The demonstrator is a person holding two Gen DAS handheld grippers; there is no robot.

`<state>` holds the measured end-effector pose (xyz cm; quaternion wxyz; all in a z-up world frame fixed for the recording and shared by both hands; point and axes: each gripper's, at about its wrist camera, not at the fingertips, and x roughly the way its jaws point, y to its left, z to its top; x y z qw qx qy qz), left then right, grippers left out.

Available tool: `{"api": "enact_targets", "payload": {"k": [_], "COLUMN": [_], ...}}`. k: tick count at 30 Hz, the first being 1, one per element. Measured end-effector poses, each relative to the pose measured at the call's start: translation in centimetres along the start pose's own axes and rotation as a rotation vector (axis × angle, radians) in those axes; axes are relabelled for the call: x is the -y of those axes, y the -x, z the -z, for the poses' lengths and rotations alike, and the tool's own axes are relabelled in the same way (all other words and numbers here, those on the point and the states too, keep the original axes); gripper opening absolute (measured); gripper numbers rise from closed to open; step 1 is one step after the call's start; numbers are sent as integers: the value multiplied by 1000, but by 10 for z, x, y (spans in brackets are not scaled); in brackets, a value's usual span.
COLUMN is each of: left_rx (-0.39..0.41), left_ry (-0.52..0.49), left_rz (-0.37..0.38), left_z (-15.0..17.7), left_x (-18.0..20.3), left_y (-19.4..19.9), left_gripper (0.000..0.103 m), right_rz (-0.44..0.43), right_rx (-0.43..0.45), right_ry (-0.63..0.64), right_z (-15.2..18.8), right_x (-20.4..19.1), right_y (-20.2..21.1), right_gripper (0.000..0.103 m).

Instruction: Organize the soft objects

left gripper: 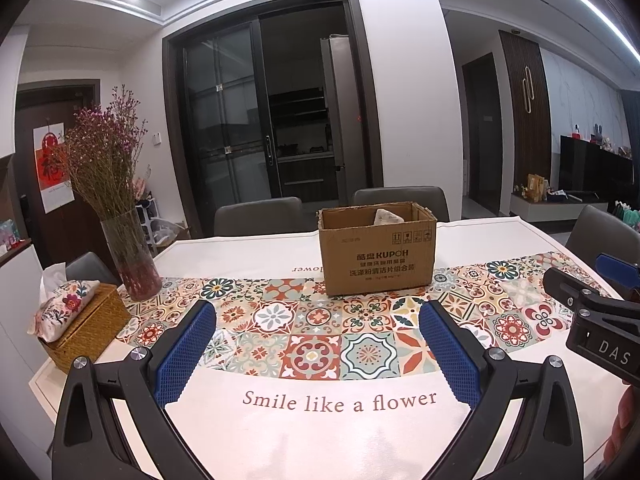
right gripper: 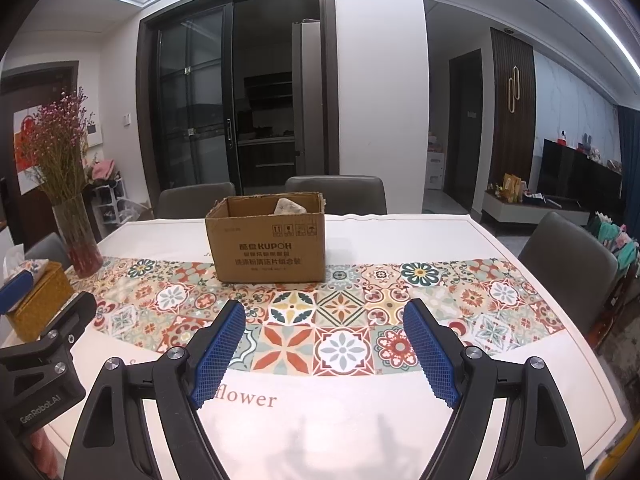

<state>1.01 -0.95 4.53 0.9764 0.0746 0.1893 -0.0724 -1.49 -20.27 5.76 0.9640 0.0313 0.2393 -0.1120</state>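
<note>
The jaws of both tools are standing wide apart with nothing between them. The left gripper (left gripper: 318, 354) is hanging over the near white edge of the tablecloth (left gripper: 256, 252), its blue pads (left gripper: 186, 354) framing the printed line "Smile like a flower". The right gripper (right gripper: 324, 354) is hanging beside it over the same cloth, its pads (right gripper: 218, 354) framing the tiled band of pattern; each tool is showing at the edge of the other's view, so the two are sitting near each other, side by side. Both are pointing slightly downward and toward the far side of the table, which suggests a resting pose rather than a reach.

Beyond the pads, the cardboard box (left gripper: 376, 256) is standing upright and open-topped on the patterned band, well apart from both tools. A pale, crumpled-looking soft object (left gripper: 387, 216) is lying inside it, leaning against the back wall; only its top is showing above the rim, and what it is cannot be told. The box is probably serving as the collecting place, which would explain its central position within reach of either hand.

No other loose soft item is visible on the cloth. At the left edge a glass vase of dried flowers (left gripper: 130, 256) and a woven tissue holder (left gripper: 86, 324) are standing clear of the working area.
</note>
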Motion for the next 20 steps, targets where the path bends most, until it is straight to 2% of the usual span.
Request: {"api": "enact_targets", "payload": {"k": [20], "left_rx": [6], "left_ry": [0], "left_rz": [-5], "left_z": [-2], "left_x": [-1], "left_y": [2], "left_gripper": [103], "right_rz": [2], "right_rx": [8], "right_ry": [4], "right_z": [-2], "right_x": [-1], "right_y": [2], "right_gripper": [82]}}
